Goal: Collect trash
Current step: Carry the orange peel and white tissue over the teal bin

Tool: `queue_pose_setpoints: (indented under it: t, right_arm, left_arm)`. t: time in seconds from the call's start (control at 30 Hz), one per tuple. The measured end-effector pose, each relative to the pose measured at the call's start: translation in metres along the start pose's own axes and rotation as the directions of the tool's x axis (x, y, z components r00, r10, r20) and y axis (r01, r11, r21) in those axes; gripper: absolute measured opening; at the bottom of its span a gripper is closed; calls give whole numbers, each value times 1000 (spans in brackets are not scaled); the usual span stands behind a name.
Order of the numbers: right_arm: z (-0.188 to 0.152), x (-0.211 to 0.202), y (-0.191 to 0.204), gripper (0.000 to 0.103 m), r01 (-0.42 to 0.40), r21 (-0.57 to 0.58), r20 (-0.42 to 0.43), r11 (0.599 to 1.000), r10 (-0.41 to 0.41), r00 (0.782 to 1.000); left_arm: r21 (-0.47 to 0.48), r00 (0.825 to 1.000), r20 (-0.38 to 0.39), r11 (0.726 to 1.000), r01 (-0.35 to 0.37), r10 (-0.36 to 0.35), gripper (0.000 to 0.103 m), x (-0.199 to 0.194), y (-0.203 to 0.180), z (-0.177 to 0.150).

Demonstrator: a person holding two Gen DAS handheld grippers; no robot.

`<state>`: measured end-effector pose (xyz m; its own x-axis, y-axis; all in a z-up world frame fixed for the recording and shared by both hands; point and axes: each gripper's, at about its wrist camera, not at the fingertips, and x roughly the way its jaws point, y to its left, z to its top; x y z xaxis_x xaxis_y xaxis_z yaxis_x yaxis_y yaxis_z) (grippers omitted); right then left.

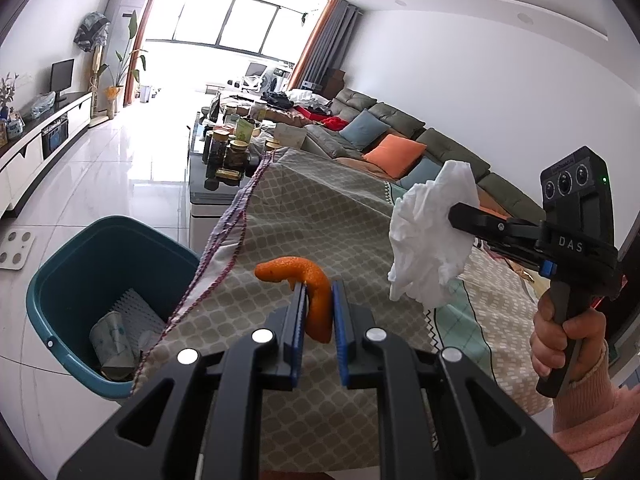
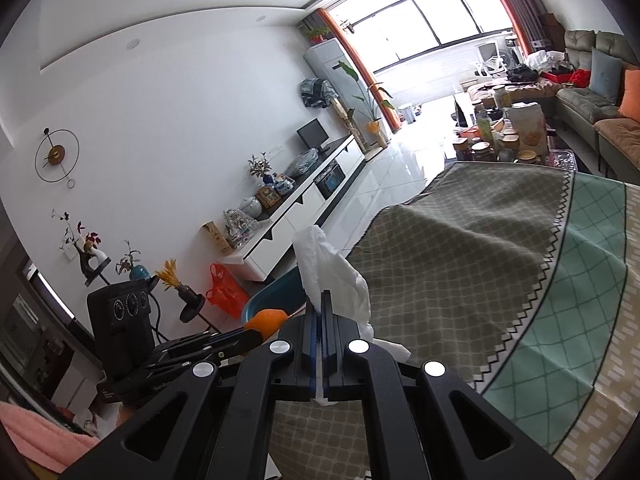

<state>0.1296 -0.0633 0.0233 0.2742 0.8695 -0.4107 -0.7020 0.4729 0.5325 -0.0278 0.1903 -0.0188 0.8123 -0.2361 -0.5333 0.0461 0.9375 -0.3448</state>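
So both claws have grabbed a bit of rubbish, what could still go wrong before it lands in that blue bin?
The left gripper pinches only part of the curled orange peel, so it might slip out onto the tablecloth. The right gripper holds a loose crumpled tissue, which could tear or flutter aside. The teal bin sits down beside the table, partly under the cloth's hanging edge, so a drop could miss.

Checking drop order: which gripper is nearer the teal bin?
Left. The left gripper, holding orange peel, sits beside the teal bin; the right gripper, holding tissue, is farther across the cloth.
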Motion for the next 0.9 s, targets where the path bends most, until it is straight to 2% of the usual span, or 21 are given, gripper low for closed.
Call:
queue_pose_setpoints:
  t: [0.9]
  right_arm:
    - [16,54,39,2,-124,-55,-68,991,120,990]
  left_arm:
    - [-30,997,36,997,-69,70,14,-17,23,4]
